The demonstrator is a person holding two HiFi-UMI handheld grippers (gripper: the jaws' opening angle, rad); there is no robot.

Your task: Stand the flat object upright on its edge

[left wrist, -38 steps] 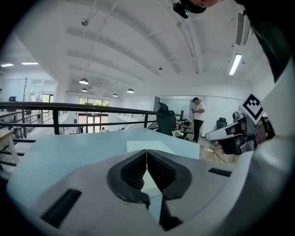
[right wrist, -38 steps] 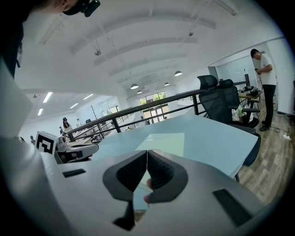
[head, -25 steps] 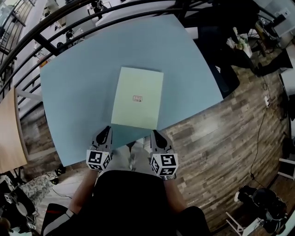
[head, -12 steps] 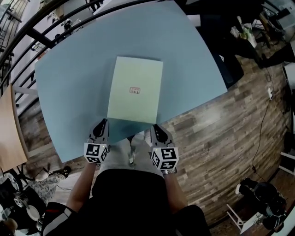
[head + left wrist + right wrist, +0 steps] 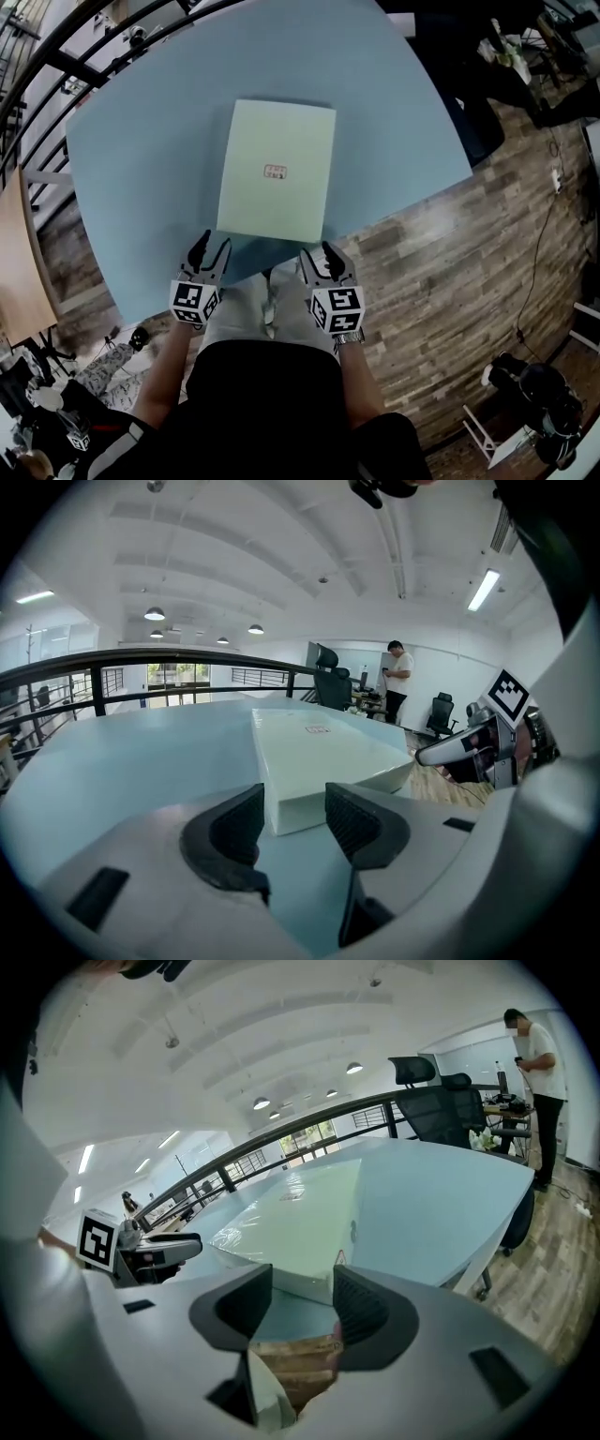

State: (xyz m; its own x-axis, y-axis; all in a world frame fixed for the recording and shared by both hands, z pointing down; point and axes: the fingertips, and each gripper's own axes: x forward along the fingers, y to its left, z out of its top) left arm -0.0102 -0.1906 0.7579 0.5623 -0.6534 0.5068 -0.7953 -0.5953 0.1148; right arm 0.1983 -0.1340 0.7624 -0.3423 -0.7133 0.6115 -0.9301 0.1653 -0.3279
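Observation:
The flat object is a pale green box [image 5: 275, 169] with a small red label. It lies flat on the blue table [image 5: 141, 141], its near short edge close to the table's front rim. Both grippers hover just short of that near edge. My left gripper [image 5: 210, 248] faces the box's near left corner [image 5: 300, 803]; its jaws are opening and hold nothing. My right gripper [image 5: 318, 255] faces the near right corner [image 5: 314, 1283]; its jaws are opening too, with nothing between them. In the left gripper view the box [image 5: 314, 747] lies just ahead of the gripper [image 5: 293, 808].
A black railing [image 5: 56, 56] curves round the table's far and left sides. Wood-plank floor [image 5: 450, 272] lies to the right and below the front rim. A tan tabletop [image 5: 19, 262] stands at the left. Office chairs [image 5: 441, 1091] and a standing person [image 5: 539, 1063] are beyond the table.
Both grippers' jaws have gone from shut to apart. Both have edged forward toward the box's near edge. The box has not moved on the table.

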